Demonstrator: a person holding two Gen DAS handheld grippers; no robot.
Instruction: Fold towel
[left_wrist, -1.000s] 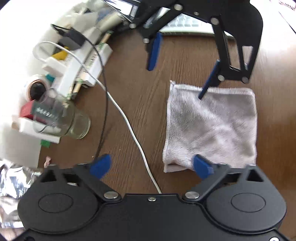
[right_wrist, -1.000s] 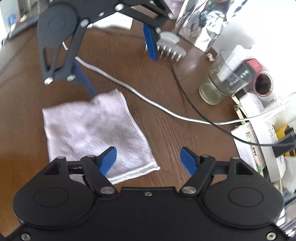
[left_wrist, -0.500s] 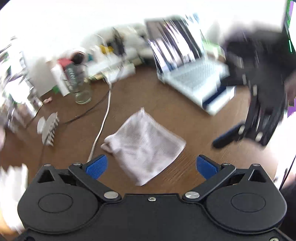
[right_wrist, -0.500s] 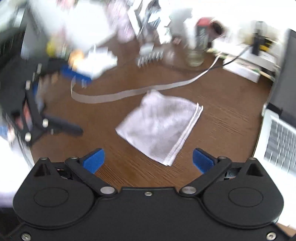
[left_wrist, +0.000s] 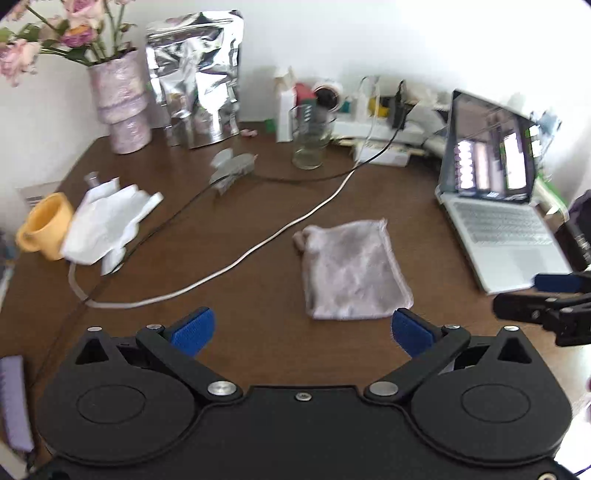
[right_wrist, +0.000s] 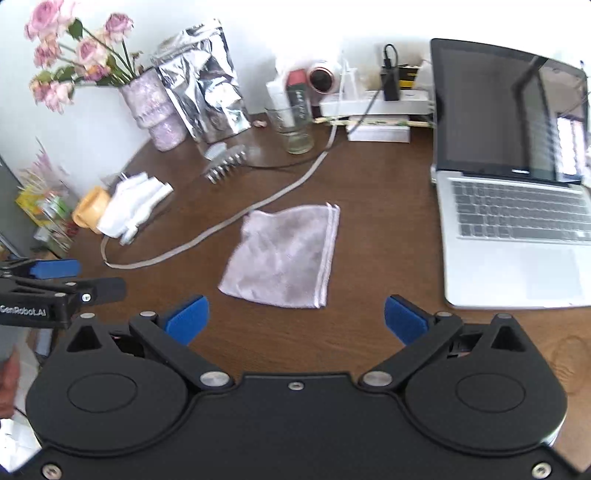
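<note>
A small pale pink towel (left_wrist: 351, 269) lies folded into a flat square on the brown desk (left_wrist: 229, 206); it also shows in the right wrist view (right_wrist: 286, 256). My left gripper (left_wrist: 301, 328) is open and empty, held back from the towel's near edge. My right gripper (right_wrist: 293, 319) is open and empty, also held back just short of the towel. Each gripper shows at the edge of the other's view: the right one at the right edge (left_wrist: 546, 295), the left one at the left edge (right_wrist: 55, 280).
An open laptop (right_wrist: 517, 206) stands right of the towel. A white cable (left_wrist: 236, 258) curves past its left side. A glass (left_wrist: 308, 138), foil bag (left_wrist: 199, 77), flower vase (left_wrist: 122, 99), yellow mug (left_wrist: 44, 225) and crumpled white paper (left_wrist: 107, 221) lie farther back and left.
Both grippers have let go and pulled back and up from the towel, from close above it to a wide view of the whole desk. The towel stays folded on the desk.
</note>
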